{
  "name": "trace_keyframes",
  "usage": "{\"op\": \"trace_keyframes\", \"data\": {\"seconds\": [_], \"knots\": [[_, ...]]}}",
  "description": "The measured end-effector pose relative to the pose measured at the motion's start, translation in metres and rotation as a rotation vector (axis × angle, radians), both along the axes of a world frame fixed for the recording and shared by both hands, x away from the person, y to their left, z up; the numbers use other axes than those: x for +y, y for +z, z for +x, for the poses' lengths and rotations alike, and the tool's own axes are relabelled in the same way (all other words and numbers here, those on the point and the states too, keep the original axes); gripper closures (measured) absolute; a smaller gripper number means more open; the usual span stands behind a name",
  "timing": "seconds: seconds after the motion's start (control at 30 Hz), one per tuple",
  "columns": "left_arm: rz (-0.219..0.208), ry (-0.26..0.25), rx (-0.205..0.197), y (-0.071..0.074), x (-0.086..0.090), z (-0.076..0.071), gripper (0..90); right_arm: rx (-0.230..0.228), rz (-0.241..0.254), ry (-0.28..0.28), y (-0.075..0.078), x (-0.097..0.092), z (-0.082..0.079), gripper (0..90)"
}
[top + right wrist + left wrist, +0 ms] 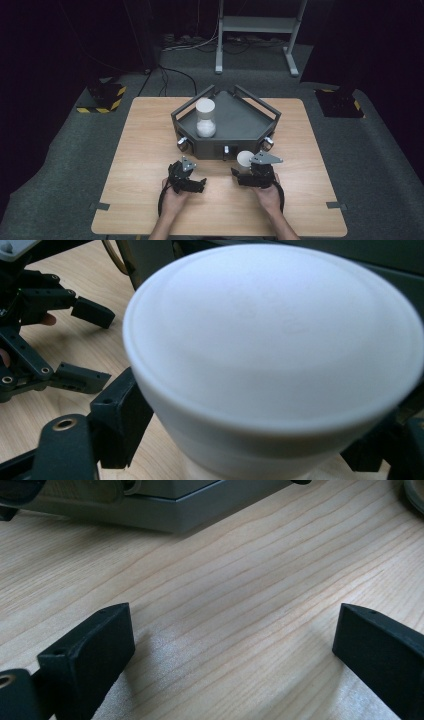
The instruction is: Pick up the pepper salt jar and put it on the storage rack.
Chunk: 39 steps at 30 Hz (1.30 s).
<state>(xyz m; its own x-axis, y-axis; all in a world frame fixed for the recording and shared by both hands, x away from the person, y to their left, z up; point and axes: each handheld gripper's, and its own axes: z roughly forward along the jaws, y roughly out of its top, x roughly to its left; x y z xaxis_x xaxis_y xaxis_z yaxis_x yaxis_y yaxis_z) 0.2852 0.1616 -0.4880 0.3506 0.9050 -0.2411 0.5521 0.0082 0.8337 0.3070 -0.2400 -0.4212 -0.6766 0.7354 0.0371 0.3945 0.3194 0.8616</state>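
A white cup-shaped cap (245, 159) stands on the wooden table (150, 150) just in front of the dark tray (210, 148). My right gripper (244, 169) reaches around it from the near side. In the right gripper view the cap (270, 340) sits between the jaws, with the left pad (120, 415) against its wall and the right pad mostly hidden behind it. My left gripper (201, 184) rests low on the table to the left, open and holding nothing. Its fingers (90, 655) stand wide apart over bare wood.
A clear jar (205, 120) with a white lid and white contents stands at the left inside the tray. The tray's grey base (165, 510) lies close ahead of the left gripper. Frame legs and cables are on the floor beyond the table.
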Motion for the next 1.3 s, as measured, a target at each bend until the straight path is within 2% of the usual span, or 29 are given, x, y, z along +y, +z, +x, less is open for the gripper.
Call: {"op": "trace_keyframes", "data": {"seconds": [0.8, 1.3], "knots": [[0.0, 0.0, 0.0, 0.0, 0.0, 0.0, 3.2, -0.024, 0.023, 0.0, -0.0021, -0.0052, -0.0004, 32.3], [0.0, 0.0, 0.0, 0.0, 0.0, 0.0, 3.2, -0.052, 0.006, 0.004, -0.0019, -0.0044, -0.0035, 34.1]]}}
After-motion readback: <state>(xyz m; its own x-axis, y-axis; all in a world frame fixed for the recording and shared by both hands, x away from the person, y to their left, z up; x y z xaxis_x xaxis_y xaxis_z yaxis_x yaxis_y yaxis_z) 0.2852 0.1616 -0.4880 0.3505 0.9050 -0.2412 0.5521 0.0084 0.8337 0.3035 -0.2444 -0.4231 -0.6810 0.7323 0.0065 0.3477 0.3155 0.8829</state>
